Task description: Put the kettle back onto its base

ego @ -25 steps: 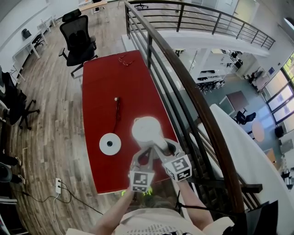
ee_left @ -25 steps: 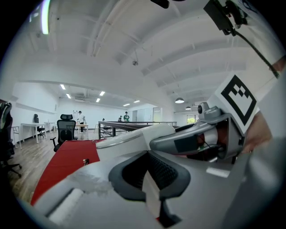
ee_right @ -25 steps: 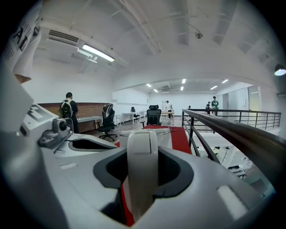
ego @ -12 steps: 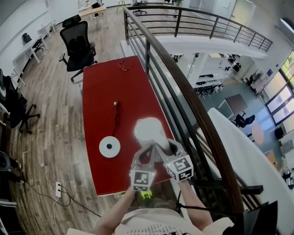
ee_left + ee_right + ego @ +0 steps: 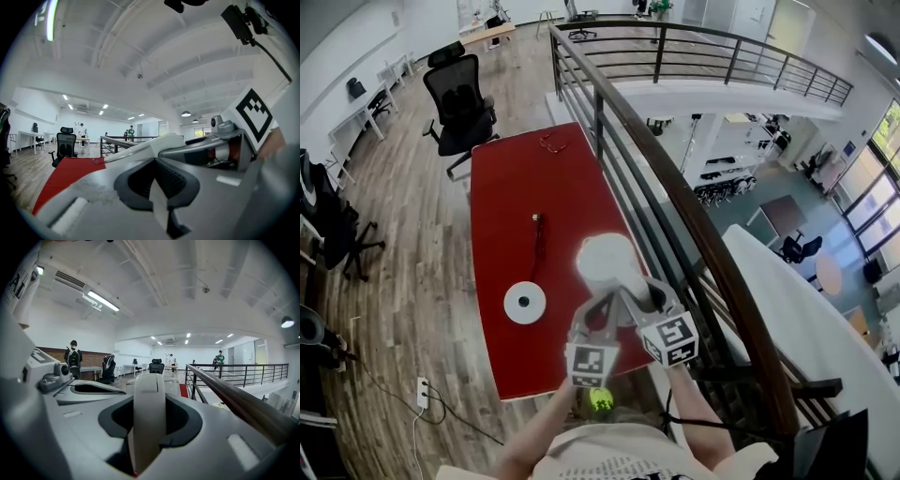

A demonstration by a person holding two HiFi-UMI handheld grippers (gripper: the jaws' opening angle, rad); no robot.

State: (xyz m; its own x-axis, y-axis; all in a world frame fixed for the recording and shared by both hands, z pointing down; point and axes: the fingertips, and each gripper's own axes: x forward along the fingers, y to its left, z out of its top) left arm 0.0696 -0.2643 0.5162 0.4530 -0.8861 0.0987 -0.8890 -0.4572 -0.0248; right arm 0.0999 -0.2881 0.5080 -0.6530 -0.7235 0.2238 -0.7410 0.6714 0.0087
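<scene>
Closest in, the person holds 2 grippers side by side, low over the near end of the red table (image 5: 511, 187). The left gripper (image 5: 598, 314) and the right gripper (image 5: 636, 298) both reach into the white kettle (image 5: 602, 261). In the right gripper view its jaws are clamped on the kettle's pale handle (image 5: 149, 413), which stands upright between the dark pads. In the left gripper view a pale strip of the kettle is likewise pinched between that gripper's pads.

The kettle hangs above the table's right side, close to the edge that runs along the railing (image 5: 675, 178), so there is little room on that flank. To its left the round white base (image 5: 525, 303) lies flat on the table, apart from the kettle, with bare red surface all around it and the table's left edge just beyond.

Farther up, a dark cord (image 5: 540, 239) runs along the middle of the table. At the far end lies 1 pair of glasses (image 5: 553, 142). Past that edge a black office chair (image 5: 461, 92) stands on the wooden floor (image 5: 403, 244), which is open along the table's left side.
</scene>
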